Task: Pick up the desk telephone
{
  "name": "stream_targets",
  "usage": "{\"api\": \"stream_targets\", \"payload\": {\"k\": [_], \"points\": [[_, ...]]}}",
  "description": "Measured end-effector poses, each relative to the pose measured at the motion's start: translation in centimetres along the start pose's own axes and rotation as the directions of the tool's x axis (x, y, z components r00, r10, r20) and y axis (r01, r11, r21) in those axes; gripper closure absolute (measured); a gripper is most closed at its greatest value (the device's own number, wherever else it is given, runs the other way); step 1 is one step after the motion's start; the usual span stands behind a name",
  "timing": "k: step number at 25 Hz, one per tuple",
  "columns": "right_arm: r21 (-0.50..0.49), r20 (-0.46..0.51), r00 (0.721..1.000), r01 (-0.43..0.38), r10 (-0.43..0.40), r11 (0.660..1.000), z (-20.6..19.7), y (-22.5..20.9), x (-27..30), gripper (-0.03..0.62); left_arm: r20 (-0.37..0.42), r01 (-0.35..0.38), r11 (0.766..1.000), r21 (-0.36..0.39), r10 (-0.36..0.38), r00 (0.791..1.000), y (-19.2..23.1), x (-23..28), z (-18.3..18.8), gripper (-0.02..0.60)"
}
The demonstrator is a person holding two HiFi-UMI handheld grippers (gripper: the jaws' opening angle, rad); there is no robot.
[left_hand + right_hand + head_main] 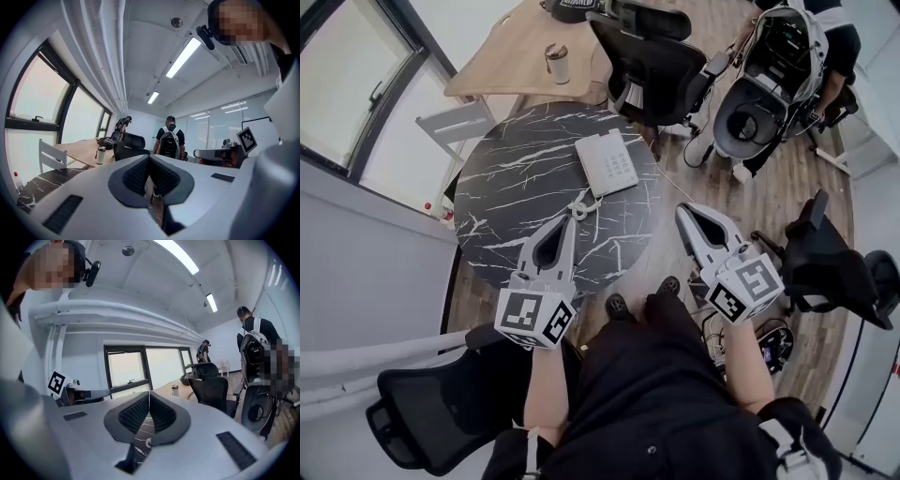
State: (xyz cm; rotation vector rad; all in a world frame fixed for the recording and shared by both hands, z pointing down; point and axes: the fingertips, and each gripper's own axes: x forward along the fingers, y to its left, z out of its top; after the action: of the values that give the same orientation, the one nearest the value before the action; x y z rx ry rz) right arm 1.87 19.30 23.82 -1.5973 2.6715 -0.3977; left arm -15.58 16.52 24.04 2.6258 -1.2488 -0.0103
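Holding both grippers level in front of the body looks like a ready pose to me, with the pickup not yet begun. The left gripper (pixel 565 228) and right gripper (pixel 687 216) are each fully closed, with nothing in them. The phone (pixel 607 161) lies flat on the table (pixel 516 178), ahead of both and untouched, and its cord (pixel 581 206) trails toward the left gripper. Count: one phone, two grippers, one table, one cup (pixel 557 64) on the desk (pixel 502 56) behind.

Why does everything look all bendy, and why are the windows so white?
Head view: the wide lens bends the window frame, yet all is sharp. Left gripper view: the window glares pale, the ceiling lamp is washed white, the picture's corners go black. Right gripper view: the same bending and black corners.
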Motion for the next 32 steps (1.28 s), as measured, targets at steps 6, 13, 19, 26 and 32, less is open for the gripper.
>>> {"api": "stream_targets", "payload": {"k": [6, 13, 19, 26, 32], "points": [[0.003, -0.022, 1.000, 0.011, -0.011, 1.000, -0.8, -0.1, -0.3, 0.563, -0.018, 0.024, 1.000, -0.020, -0.025, 1.000, -0.5, 0.9, -1.2, 0.568], [0.006, -0.051, 0.999, -0.004, 0.004, 1.000, -1.4, -1.2, 0.5, 0.563, -0.041, 0.016, 1.000, -0.025, -0.017, 0.999, -0.8, 2.1, -1.8, 0.566], [0.016, -0.059, 0.997, -0.056, 0.057, 0.998, -1.3, -3.0, 2.7, 0.562, -0.055, -0.044, 0.999, -0.017, 0.043, 0.998, -0.2, 3.3, -2.0, 0.568], [0.043, -0.096, 0.987, -0.124, 0.127, 0.991, -1.6, -6.1, 5.7, 0.562, -0.084, -0.134, 0.991, -0.009, 0.132, 0.988, 0.5, 6.0, -2.1, 0.568], [0.050, -0.111, 0.977, -0.175, 0.180, 0.983, -0.8, -10.3, 7.9, 0.562, -0.116, -0.163, 0.987, 0.002, 0.163, 0.980, -0.2, 10.4, -2.5, 0.566]]}}
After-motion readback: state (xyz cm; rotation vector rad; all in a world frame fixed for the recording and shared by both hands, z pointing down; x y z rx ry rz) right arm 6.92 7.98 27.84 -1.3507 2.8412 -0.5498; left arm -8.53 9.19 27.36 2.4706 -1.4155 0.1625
